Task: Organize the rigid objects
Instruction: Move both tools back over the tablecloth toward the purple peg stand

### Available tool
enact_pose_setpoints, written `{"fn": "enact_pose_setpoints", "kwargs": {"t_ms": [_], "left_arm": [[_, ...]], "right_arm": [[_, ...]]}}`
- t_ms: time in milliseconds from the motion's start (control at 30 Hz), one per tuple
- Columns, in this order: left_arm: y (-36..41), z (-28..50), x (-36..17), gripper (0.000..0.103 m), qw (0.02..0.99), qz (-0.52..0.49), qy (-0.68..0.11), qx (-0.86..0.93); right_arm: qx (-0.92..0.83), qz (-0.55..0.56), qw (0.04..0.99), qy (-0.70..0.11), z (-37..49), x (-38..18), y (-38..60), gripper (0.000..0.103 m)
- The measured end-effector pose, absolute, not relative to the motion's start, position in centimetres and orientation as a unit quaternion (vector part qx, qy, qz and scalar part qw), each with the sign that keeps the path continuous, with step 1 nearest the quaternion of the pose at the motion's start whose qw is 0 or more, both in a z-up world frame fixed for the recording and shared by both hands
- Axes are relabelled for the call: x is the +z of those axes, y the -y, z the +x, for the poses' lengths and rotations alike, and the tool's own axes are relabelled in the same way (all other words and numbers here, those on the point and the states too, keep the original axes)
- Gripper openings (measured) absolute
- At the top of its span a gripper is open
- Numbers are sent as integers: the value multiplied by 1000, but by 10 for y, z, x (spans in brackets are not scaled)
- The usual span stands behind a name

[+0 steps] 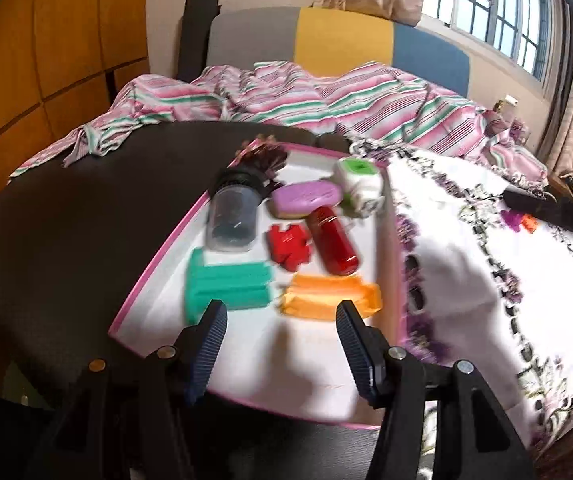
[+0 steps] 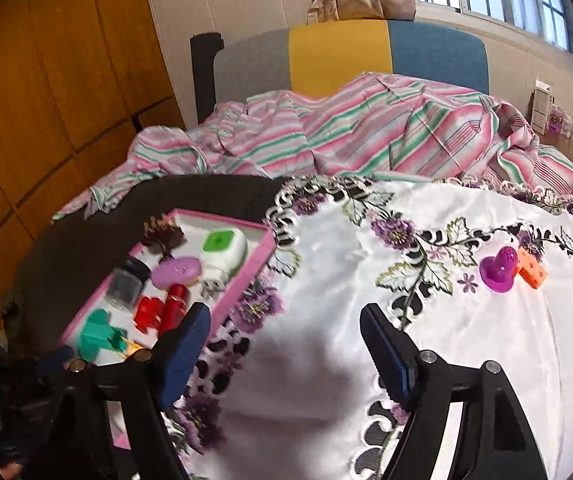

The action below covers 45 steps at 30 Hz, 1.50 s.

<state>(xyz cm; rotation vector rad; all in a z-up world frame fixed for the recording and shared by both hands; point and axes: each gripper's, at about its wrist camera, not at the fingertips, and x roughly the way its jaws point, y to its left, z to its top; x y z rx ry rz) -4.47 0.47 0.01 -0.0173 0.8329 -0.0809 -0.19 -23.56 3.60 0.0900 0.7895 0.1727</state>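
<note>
Both claws are spread and hold nothing. The left claw hangs over the pink-rimmed tray, near its orange piece. Right of the tray, on the embroidered cloth, lie a purple toy and an orange block, beyond the right claw.

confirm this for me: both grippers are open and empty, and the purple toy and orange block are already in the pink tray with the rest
Not quite. Both grippers, left and right, are open and empty, but the purple toy and orange block lie on the white floral cloth, outside the pink tray, as the right wrist view shows.

Pink-rimmed white tray; purple-flowered white cloth; pink-green striped bedsheet
</note>
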Motion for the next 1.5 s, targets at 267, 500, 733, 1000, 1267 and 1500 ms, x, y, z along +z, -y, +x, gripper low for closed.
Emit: {"fn": "enact_pose_setpoints", "kwargs": {"t_ms": [267,500,733,1000,1267,1500], "left_arm": [[25,-40,62,58,939,-3,-338,-59],[33,-29,59,58,933,-11,-350,-79],[67,-34,24,58,912,-1,-393,-121],[130,-48,8,58,892,33,-406,-197],[171,-58,-10,58,875,61,-420,-233],[179,-60,-19,58,869,64,-429,-237]], "right_arm": [[63,63,912,-401,-3,23,260,78],[53,78,906,-412,-2,21,284,78],[9,73,903,-423,1,22,331,78],[-58,85,895,-434,4,16,408,78],[-100,128,880,-445,8,-1,464,78],[-99,131,874,-458,18,-9,469,78]]}}
